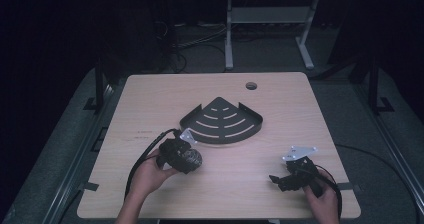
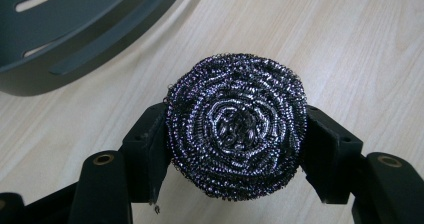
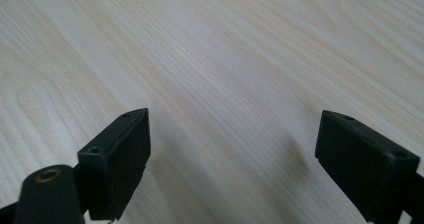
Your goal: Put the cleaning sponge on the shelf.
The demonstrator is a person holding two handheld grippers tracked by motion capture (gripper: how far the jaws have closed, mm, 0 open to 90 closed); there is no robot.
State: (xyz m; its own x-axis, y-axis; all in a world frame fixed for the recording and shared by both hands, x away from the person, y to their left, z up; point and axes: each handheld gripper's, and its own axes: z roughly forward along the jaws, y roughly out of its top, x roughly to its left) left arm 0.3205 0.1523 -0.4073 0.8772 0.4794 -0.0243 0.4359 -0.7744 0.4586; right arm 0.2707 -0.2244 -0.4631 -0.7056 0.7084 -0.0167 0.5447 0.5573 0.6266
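Note:
A round steel-wool scourer (image 2: 236, 126) sits squeezed between the two black jaws of my left gripper (image 2: 235, 149), just above the light wooden table. From above, the scourer (image 1: 192, 157) shows at the front of the left gripper (image 1: 187, 160), close in front of the dark fan-shaped corner shelf (image 1: 222, 121). The shelf's rim (image 2: 75, 49) fills the upper left of the left gripper view. My right gripper (image 1: 278, 180) rests low near the table's front right, its jaws wide apart with only bare wood between them (image 3: 232, 149).
The wooden table (image 1: 150, 99) has a round cable hole (image 1: 251, 86) at the back. Cables trail from both grippers toward the front edge. Beyond the table stand a white desk frame (image 1: 270, 29) and dark floor.

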